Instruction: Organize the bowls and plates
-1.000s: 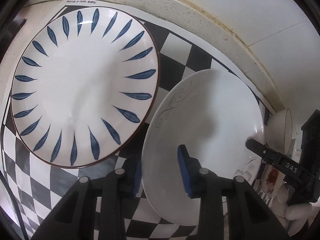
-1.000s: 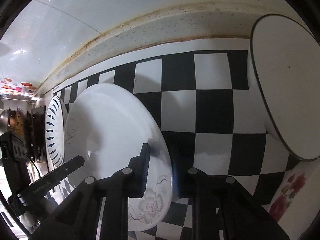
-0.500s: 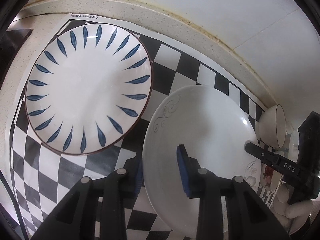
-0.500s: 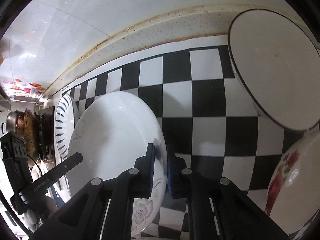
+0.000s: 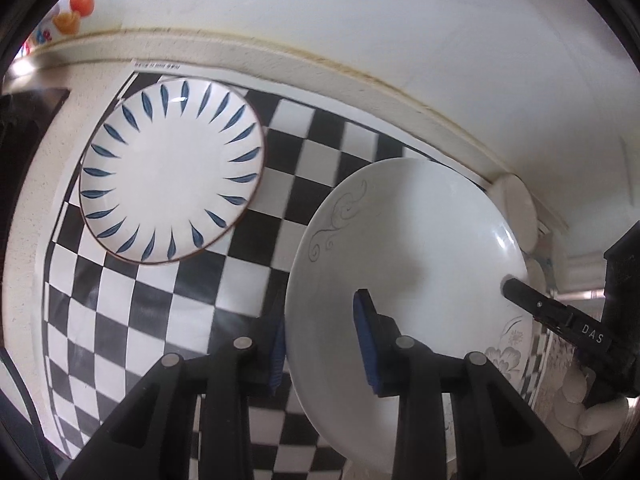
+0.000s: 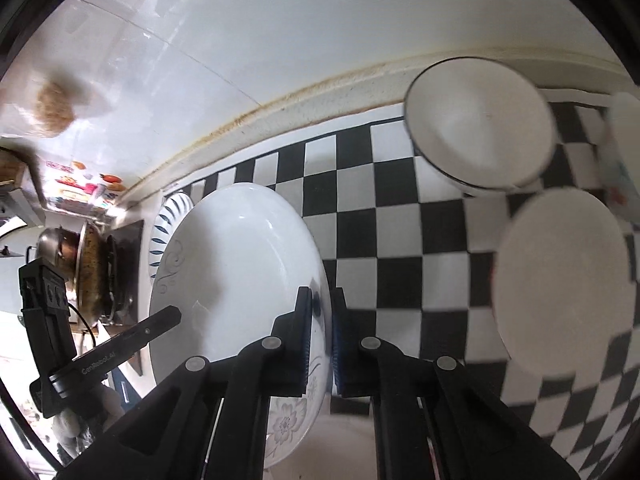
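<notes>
At the far left of the checkered mat (image 5: 160, 300) lay the blue-leaf plate (image 5: 172, 172), flat and untouched, well clear of both tools. Beside it, the white floral plate (image 5: 408, 264) was held off the mat, tilted, and gripped at opposite edges by both tools. The left gripper (image 5: 320, 344) straddled the plate's left rim: one blue pad sat on the upper face, the other beneath the edge, the jaws closed only as far as the rim allowed. The right gripper (image 6: 322, 344) was clamped on the opposite rim beside the flower print, its jaws nearly together with the thin edge pinched between them. Further right on the mat stood a black-rimmed bowl (image 6: 480, 128) near the wall, and nearer the camera a second white bowl (image 6: 564, 280), blurred. Both were apart from the held plate.
</notes>
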A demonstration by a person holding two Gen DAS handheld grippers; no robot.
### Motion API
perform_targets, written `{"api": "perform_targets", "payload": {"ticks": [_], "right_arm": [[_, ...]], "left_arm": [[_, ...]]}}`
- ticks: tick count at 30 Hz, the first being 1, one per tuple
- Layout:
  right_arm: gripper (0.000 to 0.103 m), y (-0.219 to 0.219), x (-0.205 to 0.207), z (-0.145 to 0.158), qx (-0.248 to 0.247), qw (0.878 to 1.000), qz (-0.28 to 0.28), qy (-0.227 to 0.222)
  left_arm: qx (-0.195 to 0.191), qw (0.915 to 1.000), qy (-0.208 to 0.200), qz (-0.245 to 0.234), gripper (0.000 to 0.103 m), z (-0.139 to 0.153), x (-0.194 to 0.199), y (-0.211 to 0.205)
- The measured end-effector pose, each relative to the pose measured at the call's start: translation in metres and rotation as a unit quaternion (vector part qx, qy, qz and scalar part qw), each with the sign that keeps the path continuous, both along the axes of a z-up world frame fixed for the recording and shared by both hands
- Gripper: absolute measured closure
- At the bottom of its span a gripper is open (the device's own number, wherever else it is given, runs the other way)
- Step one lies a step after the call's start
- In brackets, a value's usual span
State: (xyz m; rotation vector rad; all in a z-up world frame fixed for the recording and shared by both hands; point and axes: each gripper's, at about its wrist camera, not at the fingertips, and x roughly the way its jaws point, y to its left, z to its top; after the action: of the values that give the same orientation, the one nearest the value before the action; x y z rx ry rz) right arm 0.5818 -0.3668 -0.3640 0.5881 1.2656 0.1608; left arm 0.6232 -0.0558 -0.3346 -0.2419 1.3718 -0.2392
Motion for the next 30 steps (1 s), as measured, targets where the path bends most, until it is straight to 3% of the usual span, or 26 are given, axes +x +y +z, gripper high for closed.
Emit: {"api": "perform_targets", "payload": {"ticks": [7,12,20,30], "right_arm": [[0.093,-0.026,-0.072,0.029,0.012,0.999,-0.042,-0.017],[0.093,-0.041,-0.123,0.035,0.016,0.998,-0.066,-0.019],[0.092,-0.062,-0.2,-0.002,0.029,0.994,-0.101,0.012],[0.092,-0.06,-0.231,-0.051,0.024,0.993,-0.101,0.05]], "left_arm": [[-0.008,0.9986,-0.015,-0.05,0.075,0.035,-0.038,-0.026],[-0.015,0.996,-0.013,-0.087,0.075,0.042,-0.067,-0.047],[0.001,0.9898,0.013,-0.142,0.075,0.02,-0.113,-0.084],[0.049,0.9813,0.066,-0.174,0.075,-0.031,-0.138,-0.103]]}}
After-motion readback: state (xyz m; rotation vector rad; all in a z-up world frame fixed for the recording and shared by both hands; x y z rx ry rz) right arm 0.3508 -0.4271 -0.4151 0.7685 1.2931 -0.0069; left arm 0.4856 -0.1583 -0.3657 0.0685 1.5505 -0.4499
